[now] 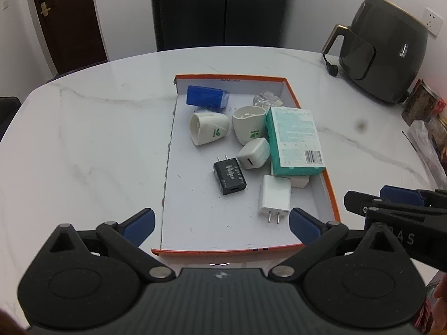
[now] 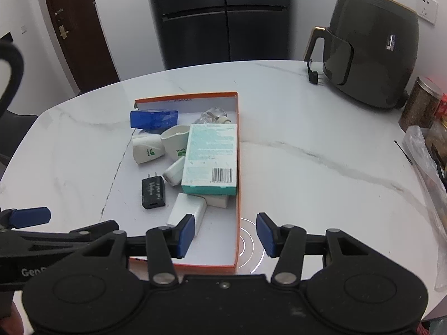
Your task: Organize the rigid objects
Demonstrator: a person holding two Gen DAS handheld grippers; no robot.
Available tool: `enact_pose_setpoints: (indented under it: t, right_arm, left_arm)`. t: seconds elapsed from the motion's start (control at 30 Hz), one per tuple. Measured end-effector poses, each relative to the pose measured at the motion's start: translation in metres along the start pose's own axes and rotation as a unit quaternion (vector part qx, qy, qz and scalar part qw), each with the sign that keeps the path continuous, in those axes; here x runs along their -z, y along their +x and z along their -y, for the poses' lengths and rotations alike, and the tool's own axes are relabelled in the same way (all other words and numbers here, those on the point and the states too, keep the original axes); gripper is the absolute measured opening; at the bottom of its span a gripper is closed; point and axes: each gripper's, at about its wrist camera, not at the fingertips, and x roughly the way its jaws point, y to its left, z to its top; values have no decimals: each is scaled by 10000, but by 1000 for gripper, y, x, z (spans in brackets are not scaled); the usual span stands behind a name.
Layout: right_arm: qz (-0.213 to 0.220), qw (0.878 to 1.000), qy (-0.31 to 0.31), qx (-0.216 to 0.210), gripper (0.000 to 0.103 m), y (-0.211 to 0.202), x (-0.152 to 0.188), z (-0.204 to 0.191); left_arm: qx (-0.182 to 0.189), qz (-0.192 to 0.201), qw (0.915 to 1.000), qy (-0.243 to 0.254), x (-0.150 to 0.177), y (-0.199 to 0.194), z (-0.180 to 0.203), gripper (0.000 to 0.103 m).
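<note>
Orange box [image 1: 331, 192] held chargers, cups, teal carton [image 1: 294, 139] at 3 o'clock | left gripper [image 1: 220, 224] wide open, empty | right gripper [image 2: 225, 236] parted, empty

a home kitchen: beyond the fingers stand a dark fridge [image 1: 220, 8], an air fryer [image 2: 371, 47], a marble table [image 1: 83, 139] and food jars [image 2: 419, 103].
</note>
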Motion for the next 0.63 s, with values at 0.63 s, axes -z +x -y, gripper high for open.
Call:
enact_pose_setpoints:
  t: [0.63]
  right_arm:
    - [-108,9999,74,72,61,-1,11,3]
  left_arm:
    - [52,-115,9999,33,7,3,3,103]
